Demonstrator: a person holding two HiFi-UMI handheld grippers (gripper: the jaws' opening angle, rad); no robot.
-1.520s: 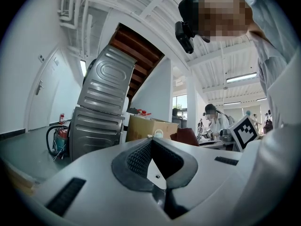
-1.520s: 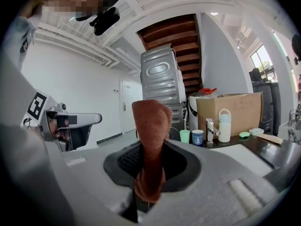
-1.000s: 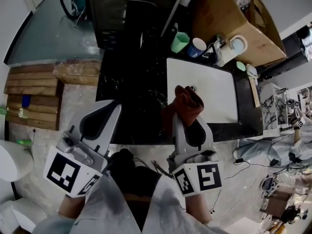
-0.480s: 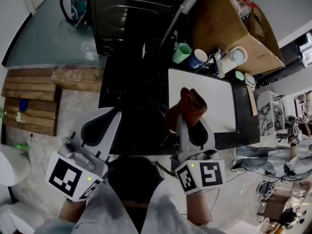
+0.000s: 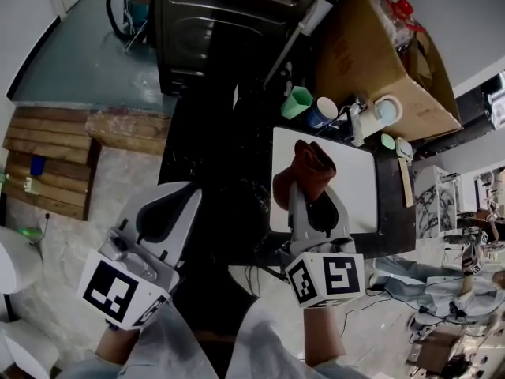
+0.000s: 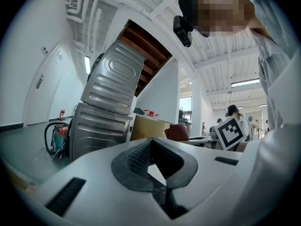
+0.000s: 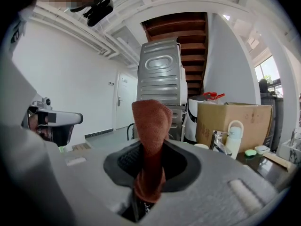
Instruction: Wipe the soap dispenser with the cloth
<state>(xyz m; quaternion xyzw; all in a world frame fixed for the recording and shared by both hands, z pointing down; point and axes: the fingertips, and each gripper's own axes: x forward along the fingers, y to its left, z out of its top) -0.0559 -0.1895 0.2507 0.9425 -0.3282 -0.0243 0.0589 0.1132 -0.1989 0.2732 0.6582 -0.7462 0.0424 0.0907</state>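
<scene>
The white soap dispenser [image 5: 381, 112] stands at the sink's far corner beside the faucet [image 5: 354, 107]; in the right gripper view the dispenser [image 7: 233, 141] is ahead to the right. My right gripper [image 5: 305, 189] hovers over the near part of the white sink [image 5: 359, 180], shut on a rust-brown cloth [image 5: 306, 170] that sticks up out of its jaws [image 7: 150, 140]. The cloth is well short of the dispenser. My left gripper [image 5: 186, 193] is off to the left over the black counter's near edge; its jaws [image 6: 149, 150] are shut with nothing in them.
A green cup [image 5: 297, 101] and a blue-and-white mug [image 5: 322, 111] stand on the black counter [image 5: 213, 148] behind the sink. A cardboard box [image 5: 379, 46] sits behind the dispenser, a grey metal appliance [image 5: 213, 22] at the back left. A green soap bar [image 5: 389, 141] lies right of the sink.
The right gripper and its cloth have shifted a little right and forward over the sink. The left gripper has barely moved. Neither gripper's hold has changed.
</scene>
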